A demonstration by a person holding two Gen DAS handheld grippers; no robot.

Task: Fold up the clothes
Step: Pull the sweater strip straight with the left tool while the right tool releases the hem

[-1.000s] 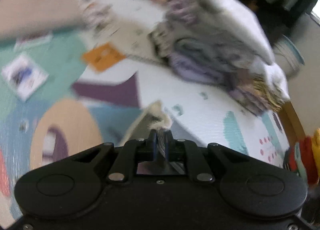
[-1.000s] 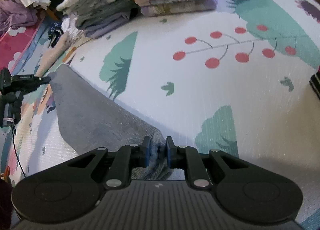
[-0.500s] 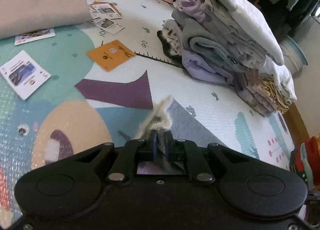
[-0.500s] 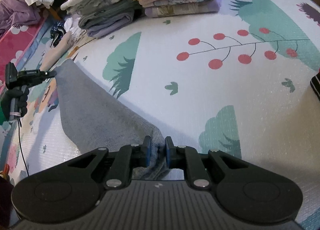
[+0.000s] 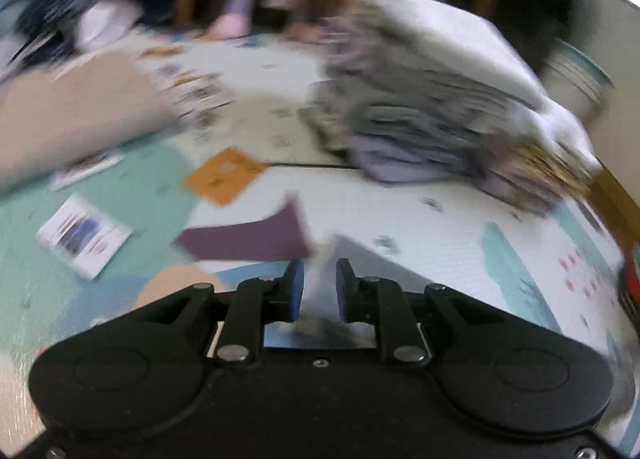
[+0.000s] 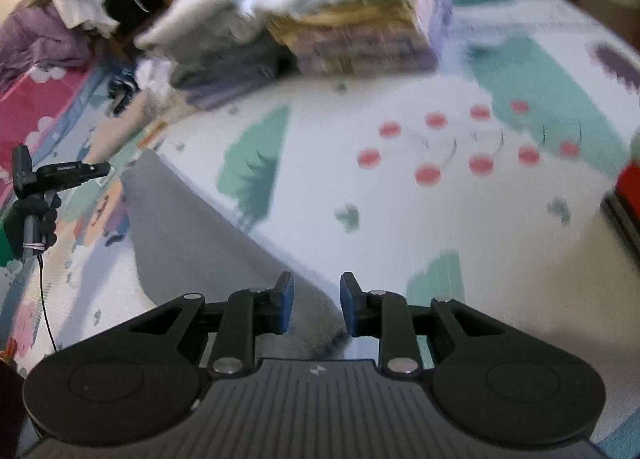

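Grey cloth (image 6: 192, 235) flat on play mat (image 6: 400, 219), from 10 o'clock down to right gripper (image 6: 316, 299), fingers parted, hem loose between them. Left gripper (image 5: 320, 283) also parted around pale corner. Folded stack (image 6: 320, 19) at 12 o'clock.

1. Ahead of the right hand-held gripper (image 6: 316, 305), the play mat (image 6: 400, 219) lies open up to the stack of folded clothes (image 6: 352, 31) at its far edge.
2. The grey cloth (image 6: 192, 227) covers the mat's left part.
3. In the left wrist view, an orange card (image 5: 224, 175) and leaflet (image 5: 84, 235) lie scattered on the mat; a beige cushion (image 5: 72, 115) blocks the far left.
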